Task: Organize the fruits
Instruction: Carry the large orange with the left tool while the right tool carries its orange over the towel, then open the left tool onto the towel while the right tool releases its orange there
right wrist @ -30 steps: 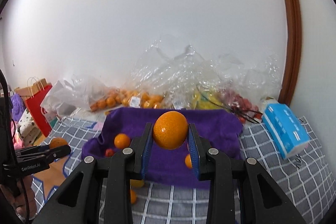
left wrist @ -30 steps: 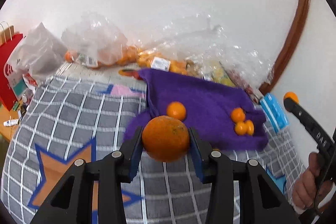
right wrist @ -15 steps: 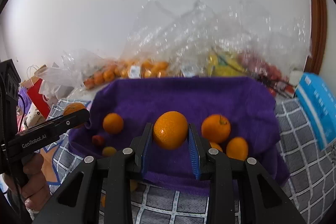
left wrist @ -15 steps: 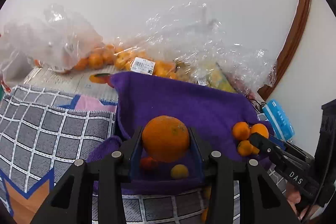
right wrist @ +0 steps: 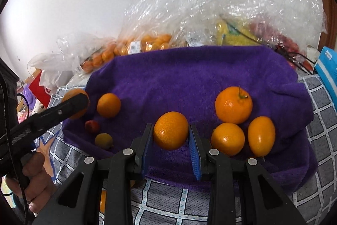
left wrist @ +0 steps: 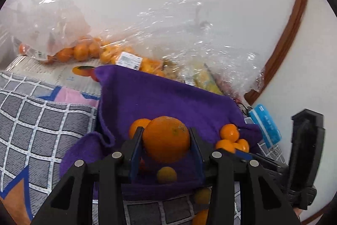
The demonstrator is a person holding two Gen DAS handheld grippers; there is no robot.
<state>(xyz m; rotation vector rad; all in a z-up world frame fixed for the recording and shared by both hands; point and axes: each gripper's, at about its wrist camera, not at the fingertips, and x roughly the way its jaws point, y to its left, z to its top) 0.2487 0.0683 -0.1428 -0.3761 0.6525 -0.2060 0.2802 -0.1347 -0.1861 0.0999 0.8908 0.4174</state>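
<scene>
My left gripper (left wrist: 166, 140) is shut on a large orange (left wrist: 166, 138) and holds it over the near left part of the purple towel (left wrist: 168, 96). My right gripper (right wrist: 171, 134) is shut on a smaller orange (right wrist: 171, 130) above the towel's (right wrist: 189, 77) front edge. On the towel lie an orange (right wrist: 108, 105) at the left, a small red fruit (right wrist: 92, 126), a small yellowish fruit (right wrist: 103, 141), and three orange fruits (right wrist: 233, 108) at the right. The left gripper with its orange shows at the left of the right wrist view (right wrist: 69, 107).
Clear plastic bags (right wrist: 189, 14) of oranges and other fruit lie behind the towel by the wall. A blue tissue pack (right wrist: 328, 71) is at the right. A grey checked cloth (left wrist: 42, 119) covers the surface. Red and white bags (right wrist: 42, 81) sit far left.
Both grippers have moved forward and lower toward the towel, each still holding its orange. The fruits on the towel look larger and closer.
</scene>
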